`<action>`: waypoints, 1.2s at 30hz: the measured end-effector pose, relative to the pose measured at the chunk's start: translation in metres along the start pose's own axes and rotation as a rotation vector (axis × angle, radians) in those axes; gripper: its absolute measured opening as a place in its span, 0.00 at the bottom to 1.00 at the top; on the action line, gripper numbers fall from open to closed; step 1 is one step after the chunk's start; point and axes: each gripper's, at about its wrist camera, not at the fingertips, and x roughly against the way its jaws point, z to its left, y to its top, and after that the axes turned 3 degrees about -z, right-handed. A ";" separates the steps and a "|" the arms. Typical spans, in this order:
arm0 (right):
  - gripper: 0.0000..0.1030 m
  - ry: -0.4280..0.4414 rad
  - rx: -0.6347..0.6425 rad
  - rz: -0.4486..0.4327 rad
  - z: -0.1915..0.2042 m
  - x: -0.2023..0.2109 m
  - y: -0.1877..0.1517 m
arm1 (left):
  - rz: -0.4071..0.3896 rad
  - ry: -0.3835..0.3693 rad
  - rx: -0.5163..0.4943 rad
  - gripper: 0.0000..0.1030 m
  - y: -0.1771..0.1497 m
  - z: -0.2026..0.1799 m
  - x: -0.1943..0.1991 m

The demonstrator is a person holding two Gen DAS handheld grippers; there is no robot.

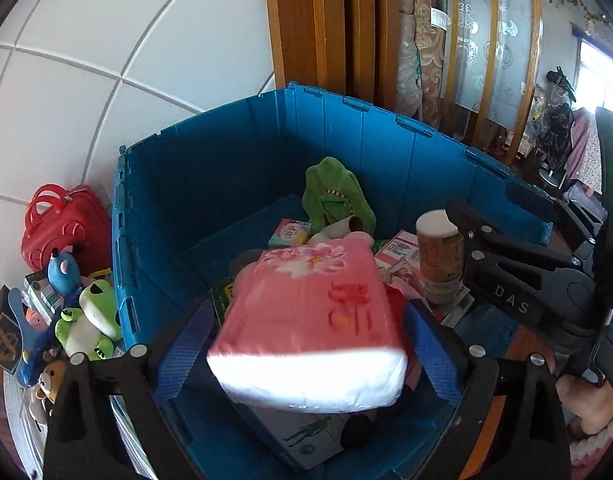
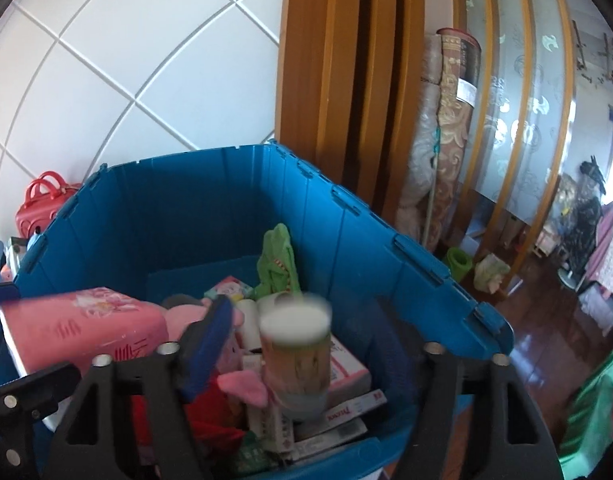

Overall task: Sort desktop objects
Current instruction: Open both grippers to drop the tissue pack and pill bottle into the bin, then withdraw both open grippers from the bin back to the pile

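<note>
Both the left gripper (image 1: 306, 344) and right gripper (image 2: 310, 344) stand apart, releasing the pink tissue pack (image 1: 314, 320) and cup (image 2: 296, 348) at frame centre into the well-filled blue crate (image 1: 234, 148); plush toys (image 1: 90, 316) at lower left remain outside.

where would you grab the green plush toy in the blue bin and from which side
Grip the green plush toy around its upper body, coming down from above. It stands upright against the far wall of the blue bin, its top clear while boxes crowd its base, so a side approach looks blocked.

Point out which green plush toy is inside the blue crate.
The darker green plush, propped against the far wall of the blue crate. The lime green frog plush lies outside it, among the toys by the red case.
</note>
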 end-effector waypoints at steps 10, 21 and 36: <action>1.00 0.038 -0.015 -0.012 0.003 0.020 -0.008 | -0.020 0.012 -0.003 0.94 -0.006 0.005 0.009; 1.00 0.080 -0.012 -0.043 0.025 0.047 0.002 | -0.078 0.044 0.036 0.94 -0.016 0.034 0.033; 1.00 0.281 0.051 -0.144 0.156 0.102 0.019 | -0.138 0.169 0.203 0.94 -0.080 0.179 0.091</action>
